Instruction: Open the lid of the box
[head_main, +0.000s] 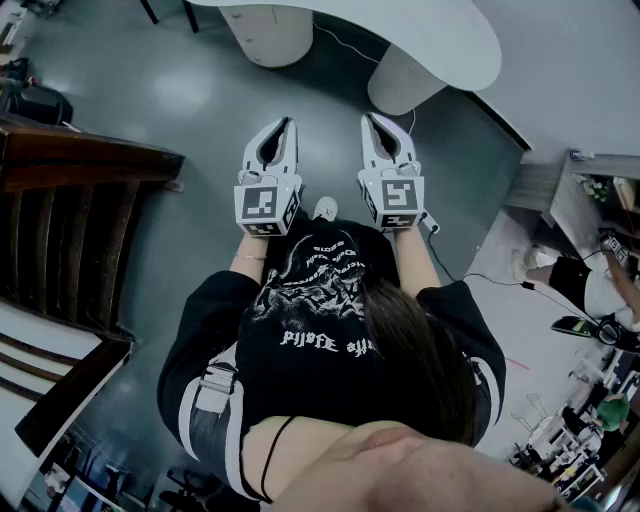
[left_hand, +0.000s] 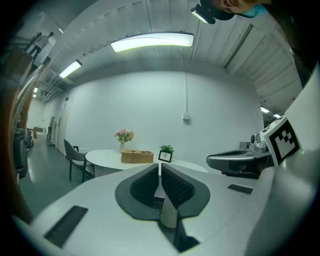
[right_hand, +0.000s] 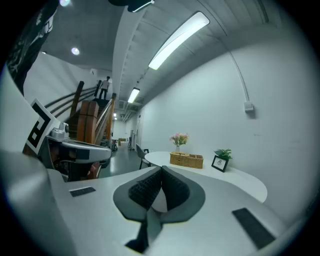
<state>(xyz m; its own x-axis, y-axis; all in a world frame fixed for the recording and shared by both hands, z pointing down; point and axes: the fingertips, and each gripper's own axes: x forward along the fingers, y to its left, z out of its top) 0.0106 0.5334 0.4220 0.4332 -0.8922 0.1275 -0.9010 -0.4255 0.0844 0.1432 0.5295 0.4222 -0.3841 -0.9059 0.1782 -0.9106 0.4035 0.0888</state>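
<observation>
The box (left_hand: 136, 156) is a tan wicker one with its lid down, far ahead on a white oval table (left_hand: 105, 159). The right gripper view shows the box (right_hand: 186, 159) on the same table (right_hand: 240, 180). It is not in the head view, where only the table's edge (head_main: 440, 35) shows at the top. I hold both grippers side by side in front of my chest, well short of the table. My left gripper (head_main: 283, 125) (left_hand: 160, 167) is shut with nothing in it. My right gripper (head_main: 372, 120) (right_hand: 161, 170) is likewise shut and holds nothing.
A vase of flowers (left_hand: 123, 136) and a small picture frame (left_hand: 165, 156) with a plant stand beside the box. A dark chair (left_hand: 75, 157) is at the table's left. Dark wooden furniture (head_main: 60, 200) stands at my left, and grey floor (head_main: 200, 90) lies between me and the table.
</observation>
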